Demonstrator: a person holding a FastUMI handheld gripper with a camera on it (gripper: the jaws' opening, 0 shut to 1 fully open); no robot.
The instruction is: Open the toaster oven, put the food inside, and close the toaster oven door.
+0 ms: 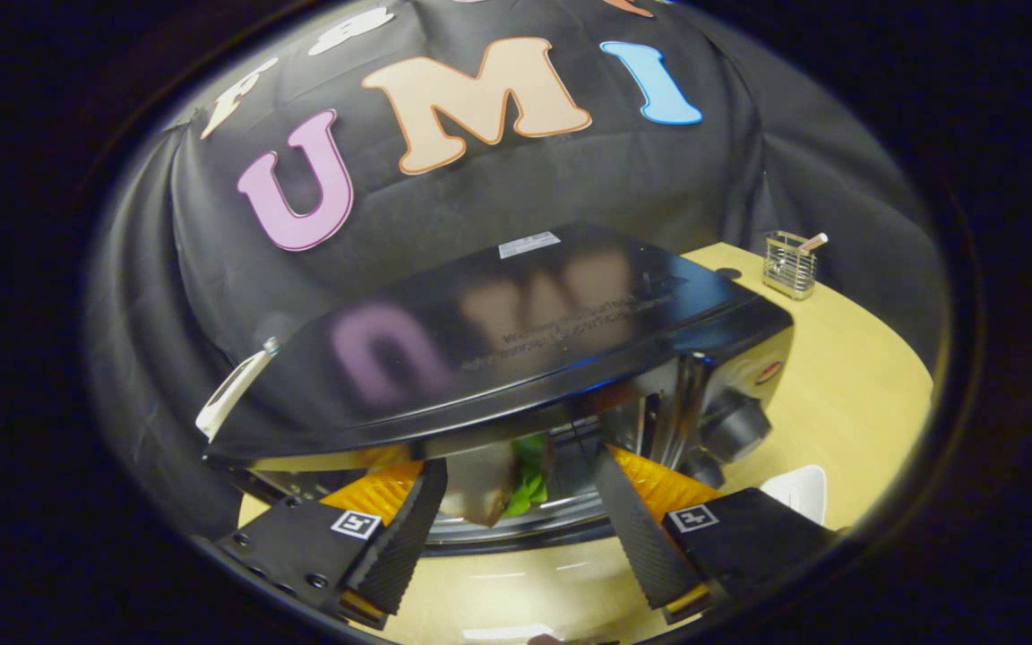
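The gripper [516, 528] hangs just in front of the toaster oven [516, 340], its two fingers spread apart with nothing pinched between them. Just ahead of them and between their tips lies the food [507, 488] — a pale piece with a green leaf against it, seemingly inside the oven's mouth on a shiny curved tray or rack [516, 528] (whether it sits fully inside cannot be told). The oven's glossy black top fills the middle ground; two dark knobs [735, 428] show on its front at the right-hand end, and a white handle-like piece [234, 390] sticks out at the other end. The door itself is not clearly seen from here.

What could go wrong: if the food lies close to the lip of the opening, a closing door could catch it or push it askew. The fingers are near the opening too, so a careless pull back could snag the tray and drag it outward. The knobs sit close to the right-hand finger — a sideways swing could knock one.

Counted, near to far: one gripper with two fingers, one portion of food, one white dish [798, 491] beside the oven on the wooden table [838, 403], one oven, two knobs, and one wire holder [790, 264] with a single stick in it near the wall.
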